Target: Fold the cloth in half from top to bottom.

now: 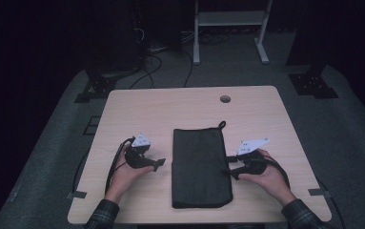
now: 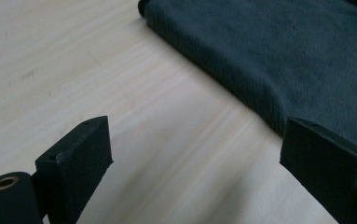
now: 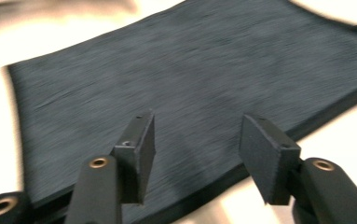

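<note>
A dark folded cloth point(image 1: 200, 166) with a small loop at its far right corner lies flat in the middle of the wooden table point(image 1: 189, 107). My left gripper point(image 1: 160, 164) rests just left of the cloth's edge, jaws wide apart with bare wood between them; the cloth point(image 2: 283, 56) lies ahead and to the right in the left gripper view. My right gripper point(image 1: 228, 166) sits at the cloth's right edge, open, its jaws hovering over the cloth point(image 3: 185, 79) with nothing held between them.
A round cable hole point(image 1: 225, 99) sits near the table's far edge. Behind the table stand a white frame point(image 1: 230, 21) and dark stands with cables on the floor. Bare wood surrounds the cloth on all sides.
</note>
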A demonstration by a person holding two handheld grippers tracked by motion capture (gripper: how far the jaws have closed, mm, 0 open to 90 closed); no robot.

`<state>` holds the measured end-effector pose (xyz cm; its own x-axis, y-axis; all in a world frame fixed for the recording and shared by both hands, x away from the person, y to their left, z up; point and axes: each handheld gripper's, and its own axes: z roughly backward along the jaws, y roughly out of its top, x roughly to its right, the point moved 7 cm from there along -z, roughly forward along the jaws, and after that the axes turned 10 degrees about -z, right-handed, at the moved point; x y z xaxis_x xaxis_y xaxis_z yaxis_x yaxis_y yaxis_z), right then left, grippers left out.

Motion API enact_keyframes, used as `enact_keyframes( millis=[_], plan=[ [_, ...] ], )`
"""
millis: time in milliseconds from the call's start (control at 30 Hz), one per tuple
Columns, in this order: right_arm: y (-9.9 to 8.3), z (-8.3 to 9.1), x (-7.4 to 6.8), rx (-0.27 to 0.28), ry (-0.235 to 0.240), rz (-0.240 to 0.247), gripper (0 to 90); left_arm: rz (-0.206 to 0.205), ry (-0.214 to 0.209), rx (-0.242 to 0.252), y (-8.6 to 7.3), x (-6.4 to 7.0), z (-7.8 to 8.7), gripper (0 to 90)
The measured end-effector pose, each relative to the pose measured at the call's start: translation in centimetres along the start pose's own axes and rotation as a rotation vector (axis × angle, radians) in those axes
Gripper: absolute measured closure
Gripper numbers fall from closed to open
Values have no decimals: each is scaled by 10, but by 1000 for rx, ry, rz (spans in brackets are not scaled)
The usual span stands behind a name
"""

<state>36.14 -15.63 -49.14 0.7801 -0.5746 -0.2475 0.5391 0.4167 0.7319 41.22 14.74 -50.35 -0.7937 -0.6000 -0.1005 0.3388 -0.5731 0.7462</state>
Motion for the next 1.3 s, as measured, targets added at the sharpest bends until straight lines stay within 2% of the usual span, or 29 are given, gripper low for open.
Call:
enact_keyframes(
  millis=[200,467,767,867,967,1033,1100,1200,1300],
  plan=[
    [22,-12,28,35,-63,-17,431,-5,3,16,25,-13,-14,152],
    [47,-28,63,67,-152,-31,428,-7,-12,11,48,-27,-42,216],
    [66,-53,96,62,-178,-73,406,-4,-9,-17,57,-41,-70,262],
    [70,-61,104,63,-180,-91,383,0,-13,-46,54,-43,-81,287],
    [69,-70,110,48,-182,-108,370,-17,4,-77,50,-45,-88,314],
    [69,-74,114,55,-189,-120,361,0,-2,-71,49,-46,-90,323],
    [67,-79,116,50,-187,-126,348,-5,-5,-71,49,-47,-90,339],
    [65,-82,117,58,-180,-127,318,-11,-12,-72,49,-46,-90,364],
    [64,-85,114,57,-174,-87,240,-28,-22,-79,50,-45,-89,395]
  ],
)
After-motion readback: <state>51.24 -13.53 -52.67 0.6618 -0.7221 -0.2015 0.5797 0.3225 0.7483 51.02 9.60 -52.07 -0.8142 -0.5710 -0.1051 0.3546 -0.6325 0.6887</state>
